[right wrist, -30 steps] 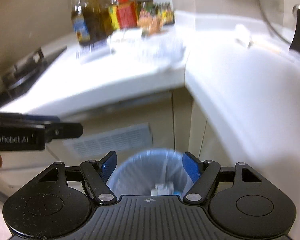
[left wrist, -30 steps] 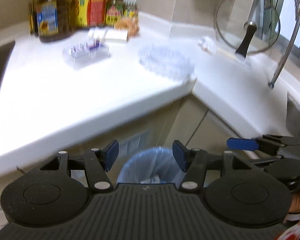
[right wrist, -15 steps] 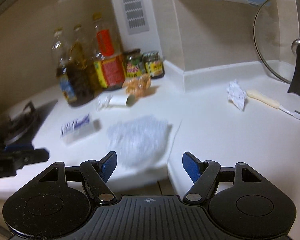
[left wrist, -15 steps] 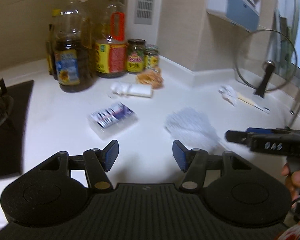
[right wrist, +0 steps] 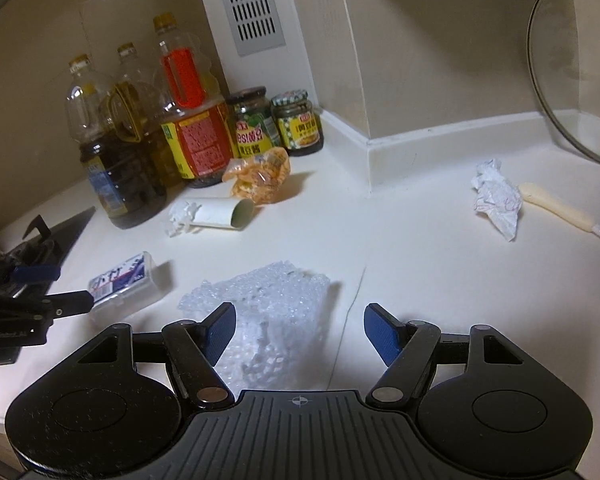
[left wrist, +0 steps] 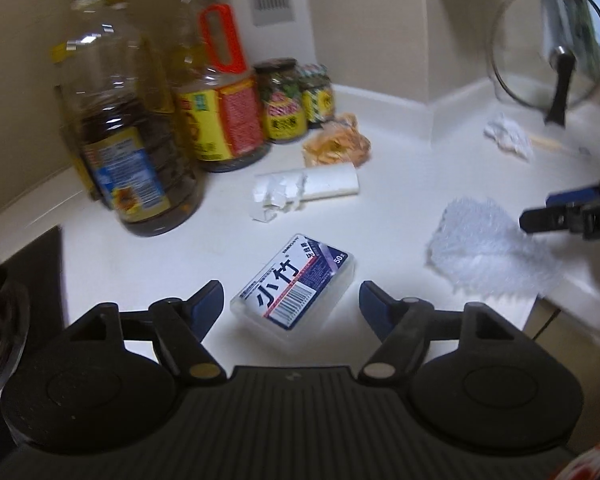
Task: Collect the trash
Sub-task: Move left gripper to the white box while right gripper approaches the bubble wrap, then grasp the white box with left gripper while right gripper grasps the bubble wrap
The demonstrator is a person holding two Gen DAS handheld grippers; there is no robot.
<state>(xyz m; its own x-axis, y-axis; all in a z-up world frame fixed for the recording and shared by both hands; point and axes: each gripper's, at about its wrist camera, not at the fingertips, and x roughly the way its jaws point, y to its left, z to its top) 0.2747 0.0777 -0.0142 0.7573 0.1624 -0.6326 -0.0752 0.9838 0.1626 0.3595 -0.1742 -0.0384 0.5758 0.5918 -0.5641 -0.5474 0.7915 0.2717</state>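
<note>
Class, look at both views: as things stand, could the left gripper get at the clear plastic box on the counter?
Probably yes. The left gripper is open, with the plastic box lying flat just ahead between its fingers and nothing in between.

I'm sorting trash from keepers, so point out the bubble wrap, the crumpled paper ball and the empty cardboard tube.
bubble wrap [right wrist: 268, 304], right wrist view, middle of the sheet.
crumpled paper ball [right wrist: 496, 198], right wrist view, centre of the wad.
cardboard tube [right wrist: 220, 213], right wrist view, side of the tube.
</note>
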